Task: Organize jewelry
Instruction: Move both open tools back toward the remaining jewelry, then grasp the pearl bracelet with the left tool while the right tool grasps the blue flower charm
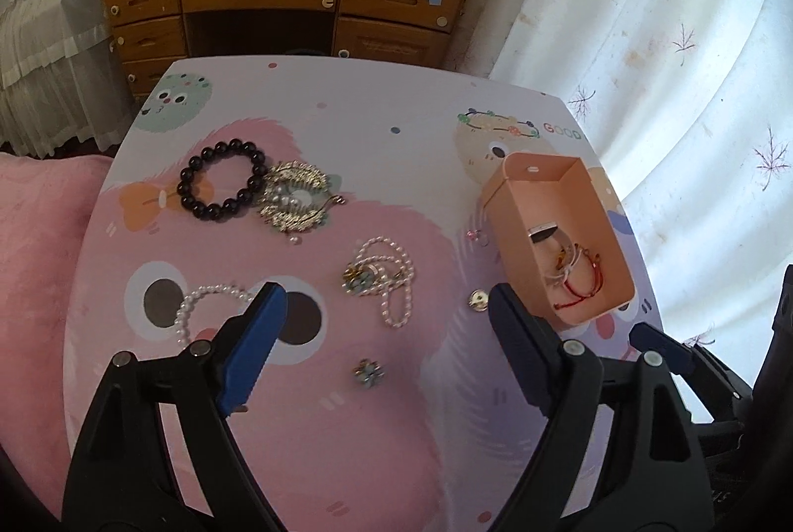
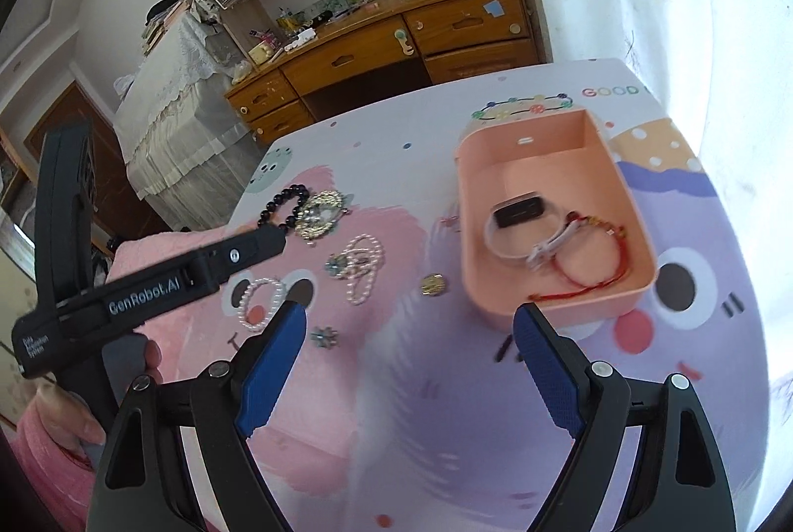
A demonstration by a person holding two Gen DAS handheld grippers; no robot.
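Tbl (image 1: 347, 457): jewelry loose, 2 grippers wide

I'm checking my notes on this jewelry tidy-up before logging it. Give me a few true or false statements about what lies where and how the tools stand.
1. The peach box already holds a red string bracelet. True.
2. The black bead bracelet lies inside the box. False: it lies on the table, touching the gold ornament.
3. The left tool is clamped on the pearl necklace. False: it is open and holds nothing.
4. The right tool is open and empty. True.
5. A watch lies in the box. True.
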